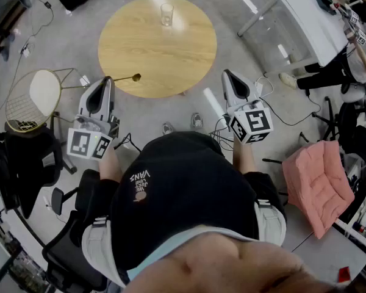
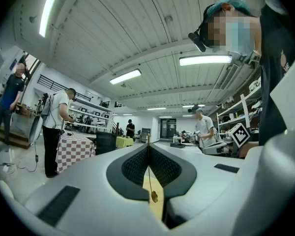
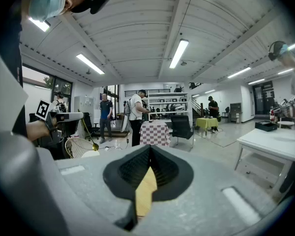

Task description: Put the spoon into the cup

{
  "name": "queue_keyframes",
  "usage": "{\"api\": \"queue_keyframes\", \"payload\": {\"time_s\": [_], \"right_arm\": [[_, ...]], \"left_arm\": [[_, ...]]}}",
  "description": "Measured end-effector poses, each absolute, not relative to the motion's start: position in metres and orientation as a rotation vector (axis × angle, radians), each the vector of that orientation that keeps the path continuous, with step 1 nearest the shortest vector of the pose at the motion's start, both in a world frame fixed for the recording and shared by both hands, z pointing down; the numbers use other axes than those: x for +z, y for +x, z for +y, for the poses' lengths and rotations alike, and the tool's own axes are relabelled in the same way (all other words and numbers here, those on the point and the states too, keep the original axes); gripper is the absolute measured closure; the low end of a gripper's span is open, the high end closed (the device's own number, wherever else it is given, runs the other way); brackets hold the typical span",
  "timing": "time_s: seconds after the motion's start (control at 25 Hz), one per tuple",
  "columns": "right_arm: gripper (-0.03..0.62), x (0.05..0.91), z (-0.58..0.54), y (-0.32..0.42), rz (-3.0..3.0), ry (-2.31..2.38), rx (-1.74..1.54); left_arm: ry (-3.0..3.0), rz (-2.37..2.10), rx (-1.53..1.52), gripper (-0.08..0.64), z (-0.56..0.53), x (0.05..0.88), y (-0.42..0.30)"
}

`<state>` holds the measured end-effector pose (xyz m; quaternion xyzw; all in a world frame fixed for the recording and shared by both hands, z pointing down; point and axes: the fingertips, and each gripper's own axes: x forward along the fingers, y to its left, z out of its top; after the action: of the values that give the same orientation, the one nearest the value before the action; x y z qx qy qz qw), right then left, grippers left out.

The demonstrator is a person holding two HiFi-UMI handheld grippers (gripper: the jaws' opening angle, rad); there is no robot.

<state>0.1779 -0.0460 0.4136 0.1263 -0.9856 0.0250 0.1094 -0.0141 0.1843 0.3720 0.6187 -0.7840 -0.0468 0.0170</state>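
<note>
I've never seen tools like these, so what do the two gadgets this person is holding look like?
Both the left gripper and the right gripper are smooth light-grey shells tapering forward, with black ribbed pads lining their fingers. Each carries a white cube printed with black square markers at the back. The person wears a black T-shirt.

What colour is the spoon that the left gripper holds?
Gold. The spoon shows best in the head view, shut in the left gripper.
</note>
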Motion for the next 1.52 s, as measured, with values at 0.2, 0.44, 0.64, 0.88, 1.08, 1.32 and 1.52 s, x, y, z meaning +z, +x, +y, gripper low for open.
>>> {"api": "queue_keyframes", "payload": {"time_s": [0.2, 0.44, 0.64, 0.88, 1.08, 1.32, 1.52], "right_arm": [[0.594, 0.411, -0.034, 0.173, -2.933, 0.391, 0.125], [0.594, 0.413, -0.015, 0.170, -2.931, 0.422, 0.129], [0.594, 0.413, -0.016, 0.169, -2.929, 0.427, 0.145], [0.594, 0.414, -0.024, 0.152, -2.937, 0.390, 0.147], [0.594, 0.417, -0.039, 0.131, -2.935, 0.356, 0.159], [0.594, 0.418, -0.063, 0.105, -2.932, 0.308, 0.165], [0.594, 0.419, -0.090, 0.086, -2.936, 0.282, 0.174]], "left_arm": [[1.940, -2.424, -0.149, 0.556, 0.196, 0.373, -0.021], [1.962, -2.400, -0.171, 0.556, 0.210, 0.379, -0.029], [1.961, -2.402, -0.194, 0.555, 0.212, 0.380, -0.030], [1.933, -2.422, -0.199, 0.555, 0.207, 0.382, -0.040], [1.903, -2.434, -0.202, 0.556, 0.197, 0.382, -0.056], [1.882, -2.455, -0.198, 0.557, 0.172, 0.379, -0.075], [1.876, -2.458, -0.199, 0.555, 0.145, 0.376, -0.088]]}}
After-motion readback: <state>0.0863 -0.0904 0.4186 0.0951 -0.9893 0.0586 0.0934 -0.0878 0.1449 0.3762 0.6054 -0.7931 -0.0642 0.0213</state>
